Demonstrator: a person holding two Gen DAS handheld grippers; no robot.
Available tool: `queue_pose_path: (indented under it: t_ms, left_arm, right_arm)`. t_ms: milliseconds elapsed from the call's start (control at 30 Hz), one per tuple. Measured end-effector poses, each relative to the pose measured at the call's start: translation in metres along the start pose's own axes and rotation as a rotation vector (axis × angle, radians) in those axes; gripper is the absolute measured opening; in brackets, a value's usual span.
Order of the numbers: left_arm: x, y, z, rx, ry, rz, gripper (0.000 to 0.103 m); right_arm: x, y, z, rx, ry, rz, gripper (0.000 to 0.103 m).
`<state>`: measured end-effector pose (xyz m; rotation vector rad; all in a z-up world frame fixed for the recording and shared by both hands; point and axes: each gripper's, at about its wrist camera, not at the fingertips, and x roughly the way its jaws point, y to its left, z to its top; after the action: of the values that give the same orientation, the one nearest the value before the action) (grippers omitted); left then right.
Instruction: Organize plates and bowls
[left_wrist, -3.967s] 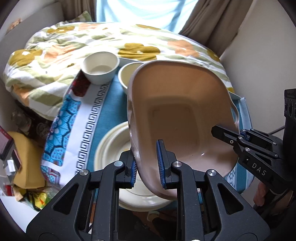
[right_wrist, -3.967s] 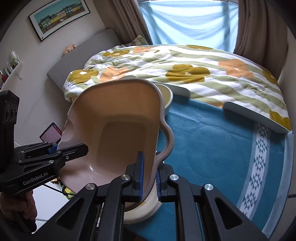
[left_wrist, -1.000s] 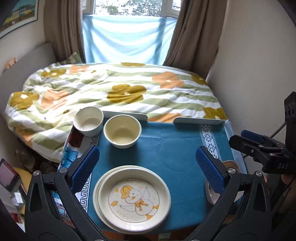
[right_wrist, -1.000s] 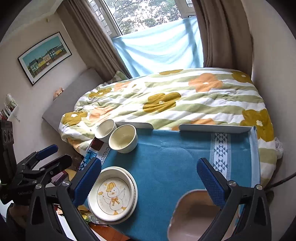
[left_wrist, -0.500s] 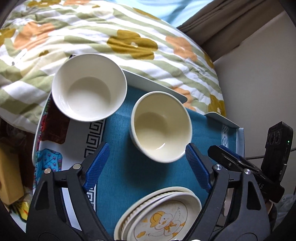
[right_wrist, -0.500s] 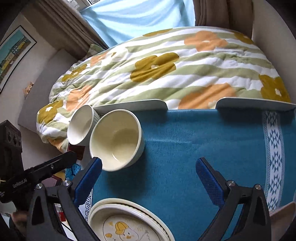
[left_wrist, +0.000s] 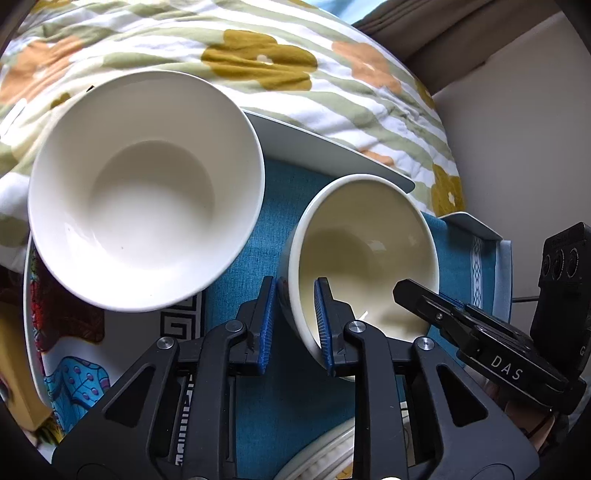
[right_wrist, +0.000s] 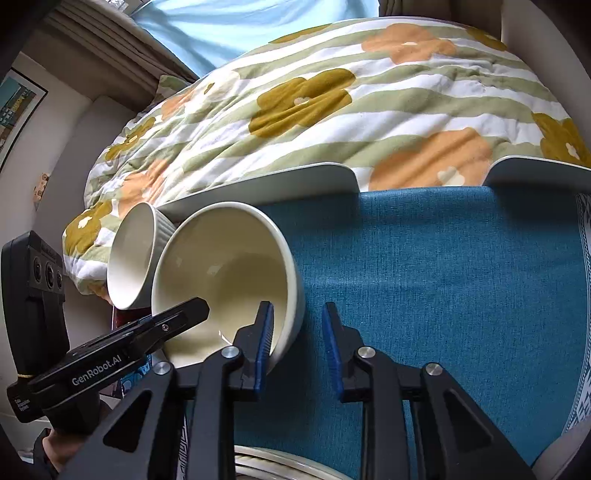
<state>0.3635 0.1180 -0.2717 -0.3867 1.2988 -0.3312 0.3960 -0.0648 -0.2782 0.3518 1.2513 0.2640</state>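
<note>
- Half a second ago both grippers were spread wide above the bowls; a second ago they were higher up, with the whole layout in view.
- Now both are down on the cream bowl (left_wrist: 362, 236), one on each side of its rim.
- Left gripper (left_wrist: 295, 325): jaws drawn in and pinching the bowl's left wall, one pad inside and one outside.
- Right gripper (right_wrist: 297, 347): jaws closing with the bowl's right wall between them. The outer pad still shows a gap, so there is no firm pinch yet.
- The cream bowl sits toward the far left of the cloth-covered surface (right_wrist: 443, 277), just beside the white bowl (left_wrist: 147, 184) at the far left corner.
- The stack of plates (left_wrist: 325, 454) is at the near edge, untouched.
- Meaning: the pink dish, carried four seconds ago, is released, and the cream bowl is the new target. Likely next is a two-handed lift, perhaps to nest it with the white bowl.
- Risk: lifting before the right side bites would tip the bowl.
</note>
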Motion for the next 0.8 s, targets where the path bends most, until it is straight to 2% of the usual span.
queue_pose_path:
  t_ms: [100,367,600,800]
  left_arm:
    - [0.000,-0.001,0.001,0.008,-0.003,0.008,0.018]
    - [-0.015,-0.023,0.000,0.070,-0.049,0.055,0.018]
    - [-0.059,-0.074,-0.011,0.143,-0.128,0.080,0.018]
    - [-0.094,-0.133,-0.041,0.192,-0.172,0.066,0.018]
  right_arm:
    - [0.002,0.004,0.001,-0.012,-0.003,-0.019,0.016]
    - [-0.011,0.006,0.000,-0.021,-0.041,0.002,0.016]
    - [-0.069,-0.004,-0.009,-0.036,-0.132,0.023,0.016]
    - [-0.137,-0.024,-0.028,-0.032,-0.211,0.054,0.016]
